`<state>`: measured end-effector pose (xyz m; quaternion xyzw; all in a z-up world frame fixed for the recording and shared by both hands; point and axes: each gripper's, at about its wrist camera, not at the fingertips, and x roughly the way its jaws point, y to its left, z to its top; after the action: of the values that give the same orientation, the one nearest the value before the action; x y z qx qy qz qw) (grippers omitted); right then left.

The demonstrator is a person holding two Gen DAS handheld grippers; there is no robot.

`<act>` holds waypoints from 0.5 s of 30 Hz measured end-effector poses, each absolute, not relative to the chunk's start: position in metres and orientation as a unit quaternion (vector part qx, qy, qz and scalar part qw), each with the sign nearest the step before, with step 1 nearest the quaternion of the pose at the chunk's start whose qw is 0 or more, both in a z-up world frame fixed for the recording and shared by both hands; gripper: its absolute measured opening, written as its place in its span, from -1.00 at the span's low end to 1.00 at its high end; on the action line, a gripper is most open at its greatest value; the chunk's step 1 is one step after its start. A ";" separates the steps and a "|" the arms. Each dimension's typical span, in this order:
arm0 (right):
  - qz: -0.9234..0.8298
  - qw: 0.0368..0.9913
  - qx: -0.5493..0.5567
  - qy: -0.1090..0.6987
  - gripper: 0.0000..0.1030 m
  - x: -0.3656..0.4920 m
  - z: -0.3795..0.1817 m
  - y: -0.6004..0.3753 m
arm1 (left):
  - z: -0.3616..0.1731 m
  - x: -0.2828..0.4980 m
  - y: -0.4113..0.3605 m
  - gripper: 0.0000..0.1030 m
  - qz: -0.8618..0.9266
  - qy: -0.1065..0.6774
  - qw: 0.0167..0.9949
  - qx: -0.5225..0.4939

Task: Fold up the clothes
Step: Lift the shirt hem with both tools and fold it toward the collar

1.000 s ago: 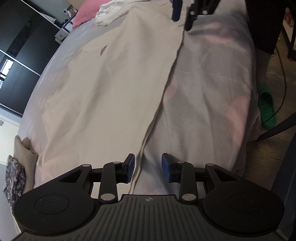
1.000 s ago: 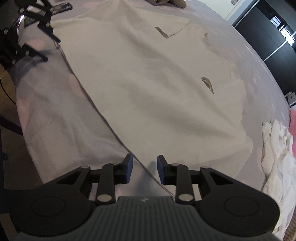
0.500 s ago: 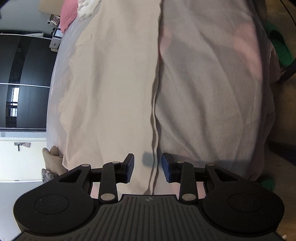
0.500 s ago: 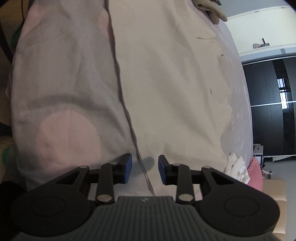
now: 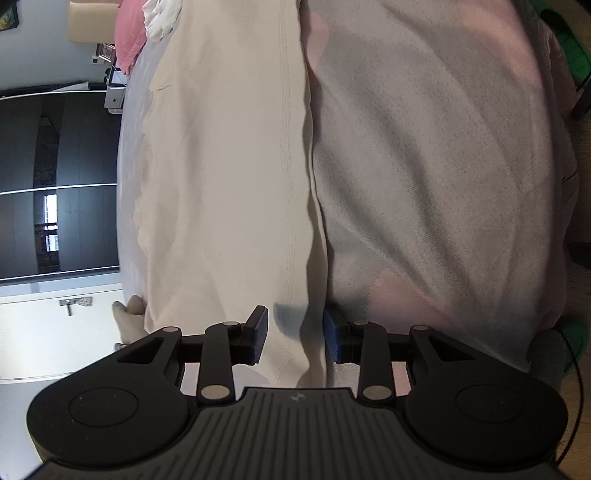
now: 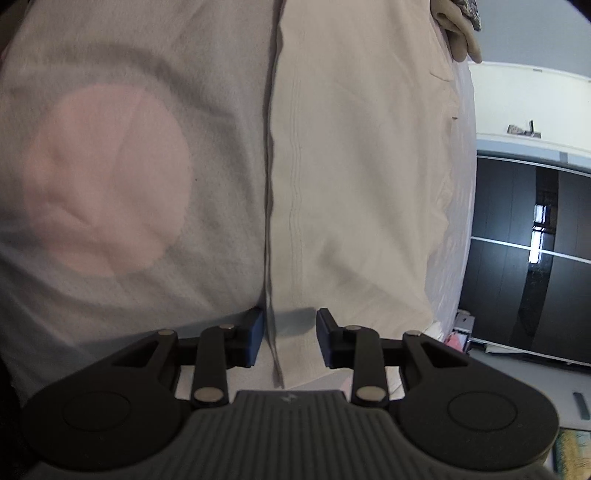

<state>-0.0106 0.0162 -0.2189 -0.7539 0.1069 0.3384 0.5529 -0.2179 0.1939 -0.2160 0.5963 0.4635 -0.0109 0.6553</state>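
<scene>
A cream garment [image 5: 229, 177] lies spread flat on the bed, its stitched hem edge running straight away from me in both views [image 6: 354, 166]. My left gripper [image 5: 295, 332] is open, with the hem edge between its blue pads, one pad on each side of the cloth. My right gripper [image 6: 290, 334] is open too, straddling the same edge at the garment's other end. Neither has closed on the fabric.
The bed's grey cover with pink dots [image 5: 443, 166] [image 6: 107, 181] lies under the garment. A white cloth pile [image 5: 162, 18] and pink pillow [image 5: 127, 37] sit at the far end. Dark wardrobe doors [image 6: 535, 258] stand beyond the bed. A beige cloth item [image 6: 456, 29] lies at the garment's far corner.
Both grippers have dropped low to the bed and moved in onto the garment's hem edge, which now sits between each pair of open pads. The jaws have stayed open.
</scene>
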 end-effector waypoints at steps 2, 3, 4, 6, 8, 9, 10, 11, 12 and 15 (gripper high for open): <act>0.338 0.550 -0.757 0.100 -0.55 -0.008 -0.220 0.015 | -0.218 -0.220 0.191 -0.42 -0.011 0.461 0.648 0.606; 0.339 0.551 -0.755 0.103 -0.68 -0.008 -0.218 0.016 | -0.218 -0.220 0.191 -0.50 -0.012 0.463 0.647 0.606; 0.341 0.553 -0.753 0.105 -0.80 -0.008 -0.216 0.016 | -0.217 -0.218 0.192 -0.60 -0.013 0.469 0.651 0.597; 0.336 0.567 -0.745 0.107 -0.88 -0.004 -0.210 0.018 | -0.212 -0.213 0.194 -0.73 -0.009 0.480 0.664 0.573; 0.329 0.584 -0.735 0.105 -0.91 -0.001 -0.203 0.021 | -0.208 -0.210 0.197 -0.87 0.000 0.481 0.673 0.562; 0.324 0.594 -0.729 0.103 -0.91 0.000 -0.198 0.022 | -0.205 -0.208 0.197 -0.89 0.005 0.481 0.679 0.555; 0.318 0.606 -0.723 0.098 -0.92 0.002 -0.192 0.023 | -0.201 -0.207 0.197 -0.92 0.012 0.480 0.686 0.547; 0.310 0.620 -0.714 0.094 -0.92 0.004 -0.186 0.025 | -0.196 -0.204 0.198 -0.92 0.019 0.478 0.694 0.538; 0.301 0.637 -0.704 0.091 -0.92 0.007 -0.178 0.027 | -0.190 -0.200 0.199 -0.93 0.026 0.475 0.704 0.527; 0.268 0.680 -0.678 0.076 -0.93 0.017 -0.159 0.032 | -0.167 -0.193 0.204 -0.94 0.058 0.455 0.742 0.488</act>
<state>0.0170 0.0318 -0.1589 -0.6784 0.0761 0.2681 0.6797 -0.1935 0.2044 -0.1671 0.4881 0.4554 0.0584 0.7423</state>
